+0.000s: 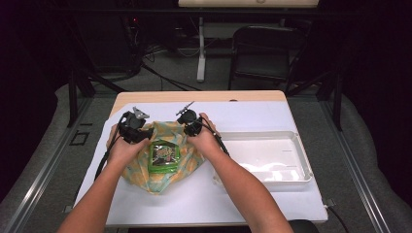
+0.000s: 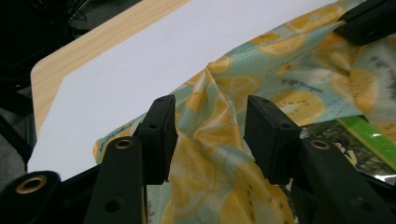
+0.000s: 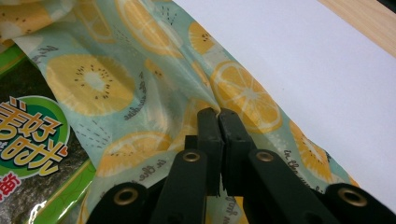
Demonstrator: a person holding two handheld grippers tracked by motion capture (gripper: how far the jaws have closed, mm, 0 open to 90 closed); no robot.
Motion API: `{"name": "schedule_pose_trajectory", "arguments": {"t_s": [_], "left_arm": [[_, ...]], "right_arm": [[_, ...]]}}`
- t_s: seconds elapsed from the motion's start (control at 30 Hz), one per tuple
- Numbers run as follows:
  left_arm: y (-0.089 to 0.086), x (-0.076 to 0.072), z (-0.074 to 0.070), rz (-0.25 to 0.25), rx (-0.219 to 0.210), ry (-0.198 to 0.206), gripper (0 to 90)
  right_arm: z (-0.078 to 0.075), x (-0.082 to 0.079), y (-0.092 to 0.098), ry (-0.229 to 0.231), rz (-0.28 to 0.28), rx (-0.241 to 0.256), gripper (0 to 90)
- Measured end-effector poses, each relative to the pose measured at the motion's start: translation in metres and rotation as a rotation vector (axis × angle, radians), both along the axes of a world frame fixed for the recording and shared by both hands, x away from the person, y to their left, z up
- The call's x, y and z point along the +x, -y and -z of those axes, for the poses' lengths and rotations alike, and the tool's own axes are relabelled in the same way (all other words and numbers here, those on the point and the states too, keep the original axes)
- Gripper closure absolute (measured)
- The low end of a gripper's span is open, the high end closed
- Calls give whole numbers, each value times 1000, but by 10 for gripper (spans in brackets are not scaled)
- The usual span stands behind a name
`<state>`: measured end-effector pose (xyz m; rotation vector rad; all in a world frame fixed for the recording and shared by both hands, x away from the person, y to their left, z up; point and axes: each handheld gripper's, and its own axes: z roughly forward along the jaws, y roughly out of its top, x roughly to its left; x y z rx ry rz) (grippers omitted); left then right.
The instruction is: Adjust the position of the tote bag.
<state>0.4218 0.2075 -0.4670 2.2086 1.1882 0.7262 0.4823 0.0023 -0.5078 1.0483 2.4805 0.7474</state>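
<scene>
While R tongs (image 3: 219,116) pinching cloth (image 3: 140,88), L tongs (image 2: 210,135) agape.

The green snack packet (image 3: 28,154) is cut off at the left and bottom edges of the right gripper view, its print only partly legible; hands cover the fruit-print cloth's (image 1: 160,167) far corners in the high view.
</scene>
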Motion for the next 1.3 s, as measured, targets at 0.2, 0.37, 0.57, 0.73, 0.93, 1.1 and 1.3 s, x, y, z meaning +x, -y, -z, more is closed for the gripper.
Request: {"name": "schedule_pose_trajectory", "arguments": {"t_s": [0.2, 0.37, 0.57, 0.73, 0.93, 1.1, 1.3], "left_arm": [[-4, -13, -10, 11, -18, 8, 516], [-6, -19, -9, 16, -47, 8, 535], [-2, -23, 4, 44, -21, -27, 801], [4, -20, 17, 58, 7, -87, 895], [6, -13, 32, 45, 35, -119, 900], [3, -5, 44, 11, 82, -131, 900], [0, 4, 52, -22, 95, -141, 900]], "right_arm": [[-1, 0, 2, -8, -3, -12, 884], [-2, 0, 2, -9, -1, -12, 883], [-1, 0, 2, -7, -3, -7, 883], [1, -1, 2, -4, 8, 17, 883], [0, -1, 4, -13, -7, 3, 883], [1, -2, 5, -14, 0, 26, 881], [1, -3, 5, -5, 7, 39, 881]]}}
